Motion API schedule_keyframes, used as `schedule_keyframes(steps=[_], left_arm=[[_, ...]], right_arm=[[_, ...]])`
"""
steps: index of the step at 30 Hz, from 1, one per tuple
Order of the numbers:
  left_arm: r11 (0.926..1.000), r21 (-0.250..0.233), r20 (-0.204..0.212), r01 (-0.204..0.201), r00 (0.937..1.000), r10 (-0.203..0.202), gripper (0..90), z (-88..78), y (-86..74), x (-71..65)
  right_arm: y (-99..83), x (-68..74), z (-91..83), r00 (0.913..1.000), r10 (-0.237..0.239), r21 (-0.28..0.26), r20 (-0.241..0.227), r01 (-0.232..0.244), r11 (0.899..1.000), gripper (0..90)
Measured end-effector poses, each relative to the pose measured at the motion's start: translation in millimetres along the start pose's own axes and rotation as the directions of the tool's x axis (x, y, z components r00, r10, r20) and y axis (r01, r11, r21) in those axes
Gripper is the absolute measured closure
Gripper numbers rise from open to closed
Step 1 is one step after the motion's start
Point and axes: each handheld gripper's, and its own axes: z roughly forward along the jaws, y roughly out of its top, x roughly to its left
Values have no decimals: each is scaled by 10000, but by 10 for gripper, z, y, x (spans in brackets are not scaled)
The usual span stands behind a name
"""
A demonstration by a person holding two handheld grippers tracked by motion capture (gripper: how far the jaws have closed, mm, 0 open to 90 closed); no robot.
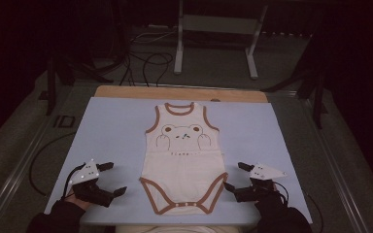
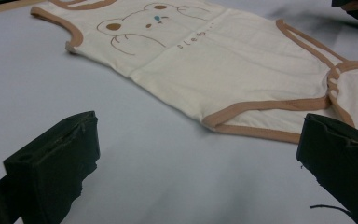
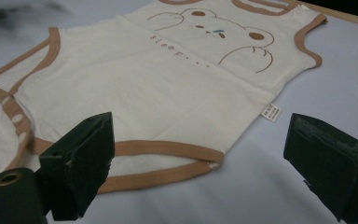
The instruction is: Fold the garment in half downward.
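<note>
Approaching the bodysuit (image 1: 183, 160), lying flat at table (image 1: 107, 126) centre. Left gripper (image 1: 111, 178) at 8 o'clock, right gripper (image 1: 234, 175) at 4 o'clock, jaws wide, holding nothing. Next, probably: pinching the lower leg hems.

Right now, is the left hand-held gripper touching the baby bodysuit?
Apart. The high view shows bare blue mat between the left hand-held gripper and the baby bodysuit, with its jaws open.

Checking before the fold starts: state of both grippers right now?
Left gripper: open, holding nothing, on the mat left of the bodysuit.
Right gripper: open, holding nothing, just right of its leg hem.
</note>
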Motion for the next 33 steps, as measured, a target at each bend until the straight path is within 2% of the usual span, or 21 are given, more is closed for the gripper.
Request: schedule_keyframes(steps=[4,9,12,16,19,22,25,27,31,33], left_arm=[[9998,86,21,-191,9998,191,1,19,32,-32],[9997,127,106,-207,9997,206,1,34,61,-50],[9998,125,174,-169,9997,166,1,36,76,-54],[9999,50,327,-117,9994,116,1,28,129,-45],[10000,-36,510,-8,9987,10,1,19,192,-31],[10000,-59,571,17,9984,-14,1,14,229,-15],[10000,-40,619,15,9981,-13,1,22,318,22],[9999,-27,612,-112,9981,113,1,24,373,35],[9999,-100,624,-106,9980,112,1,18,481,65],[9998,-128,626,-135,9979,142,1,11,532,81]], right_arm=[[12,3,-3,10000,-9,27,43,9,10000,87],[59,24,-22,9999,115,-91,5,-115,9999,88],[82,34,-32,10000,-3,-96,67,4,10000,88],[156,45,-53,9999,143,-226,46,-142,9996,88],[275,61,-44,9997,30,-143,246,-27,9999,88],[340,60,-49,9997,-94,-171,210,97,9998,88],[477,20,-52,9991,-297,-277,287,305,9991,88],[540,-13,-59,9992,-321,-410,245,331,9986,88],[660,-62,-65,9991,-228,-504,360,246,9984,88],[714,-85,-66,9981,-387,-439,482,408,9982,88]])
